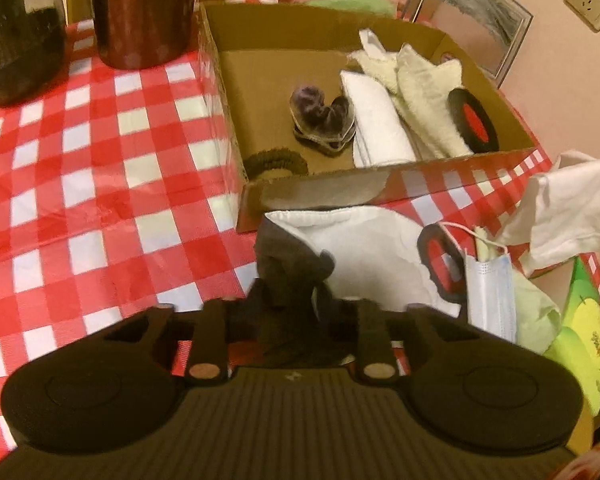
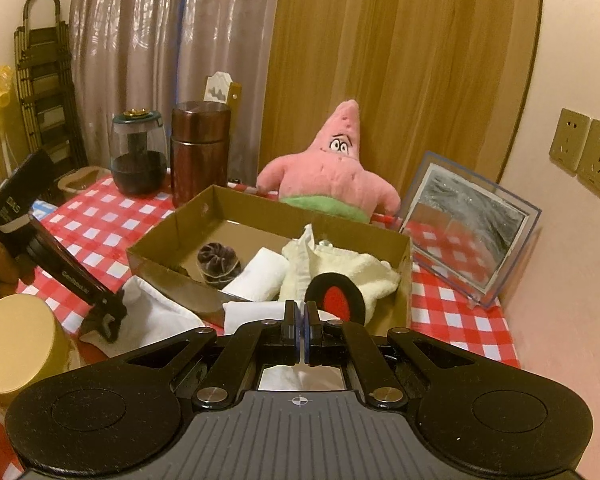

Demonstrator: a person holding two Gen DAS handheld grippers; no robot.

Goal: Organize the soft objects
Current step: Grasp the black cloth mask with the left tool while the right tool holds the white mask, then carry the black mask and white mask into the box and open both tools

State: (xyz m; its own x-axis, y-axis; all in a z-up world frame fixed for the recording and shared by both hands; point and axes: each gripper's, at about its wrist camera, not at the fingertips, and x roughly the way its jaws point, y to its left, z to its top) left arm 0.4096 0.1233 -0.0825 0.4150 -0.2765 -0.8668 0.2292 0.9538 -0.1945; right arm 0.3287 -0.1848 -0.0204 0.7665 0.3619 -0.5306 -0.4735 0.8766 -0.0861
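- Left wrist view: the desk [image 1: 92, 152], under a red-and-white checked cover, carries the cardboard box [image 1: 496, 92].
- Inside the box lie a cream towel [image 1: 424, 92], a folded white cloth [image 1: 376, 128] and a dark scrunchie [image 1: 324, 120].
- Left claw [image 1: 292, 308] pinches a dark cloth [image 1: 288, 260] just before the box's near wall.
- Right claw [image 2: 301, 320] is pressed together on a white cloth [image 2: 252, 314] at the box's near edge.

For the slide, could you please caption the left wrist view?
Left gripper holds a dark cloth before the cardboard box of folded soft items.
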